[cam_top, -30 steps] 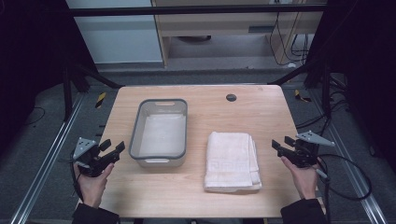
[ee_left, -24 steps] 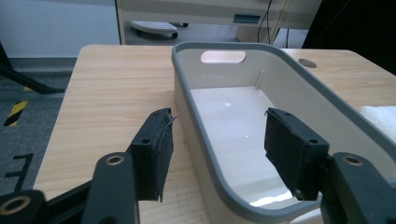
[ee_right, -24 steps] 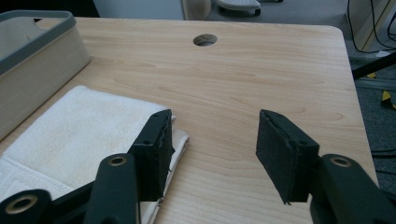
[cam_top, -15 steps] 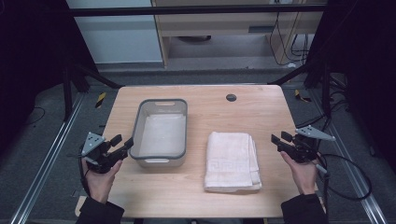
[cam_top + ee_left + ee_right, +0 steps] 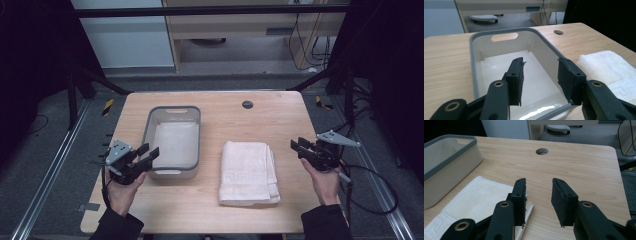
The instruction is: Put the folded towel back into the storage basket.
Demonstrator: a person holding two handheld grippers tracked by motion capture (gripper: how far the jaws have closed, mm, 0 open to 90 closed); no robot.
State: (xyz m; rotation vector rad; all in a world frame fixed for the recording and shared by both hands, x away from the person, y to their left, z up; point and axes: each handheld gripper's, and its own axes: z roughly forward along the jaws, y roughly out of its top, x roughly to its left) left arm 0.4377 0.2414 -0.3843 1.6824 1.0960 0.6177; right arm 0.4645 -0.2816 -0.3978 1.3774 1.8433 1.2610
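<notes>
Approach step: the folded towel (image 5: 249, 172) lies flat on the worktop (image 5: 280, 115) just right of the empty grey bin (image 5: 174, 137). The left gripper (image 5: 148, 152) at the bin's near corner and the right gripper (image 5: 296, 146) right of the towel have just been closing, fingers apart on nothing. The next move probably calls for both to reach the towel's edges.

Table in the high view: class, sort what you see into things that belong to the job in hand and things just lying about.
Belonging to the job:
- folded white towel
- grey bin
- left gripper, open
- right gripper, open

Just lying about:
- round cable hole in the table
- yellow-black tool on the floor
</notes>
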